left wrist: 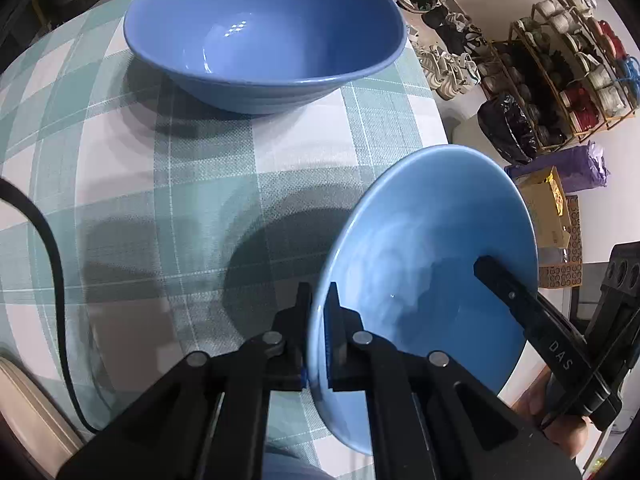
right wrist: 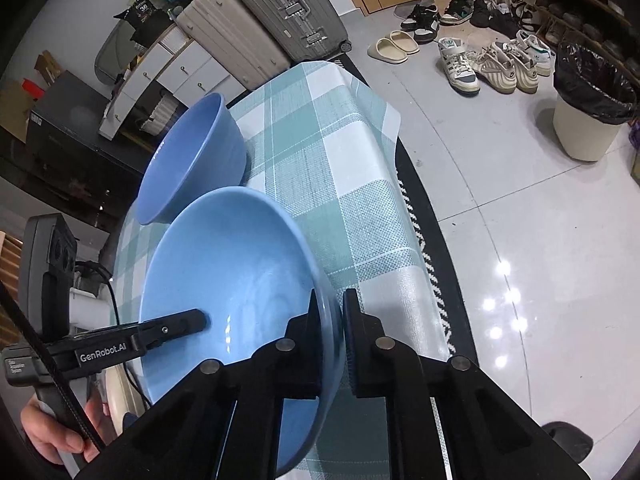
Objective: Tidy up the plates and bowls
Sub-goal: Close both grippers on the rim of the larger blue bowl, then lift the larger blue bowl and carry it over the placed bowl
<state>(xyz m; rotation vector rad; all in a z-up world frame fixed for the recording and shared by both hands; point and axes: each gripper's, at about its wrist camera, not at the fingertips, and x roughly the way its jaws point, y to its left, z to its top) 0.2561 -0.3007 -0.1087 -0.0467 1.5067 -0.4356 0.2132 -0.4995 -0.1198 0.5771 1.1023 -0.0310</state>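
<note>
The light blue bowl hangs above the worktop, our left gripper and right gripper jaws each nipped shut on opposite rims. Its underside stays hidden; the darker bowl sits beyond.

A glossy light-blue ceramic bowl sits at lower right, a deeper periwinkle-blue ceramic bowl at the top, both over a teal-and-white plaid woven tablecloth, between matte black gripper fingers.

Left gripper and right gripper — each clamped tight, facing one another from opposite sides.
</note>
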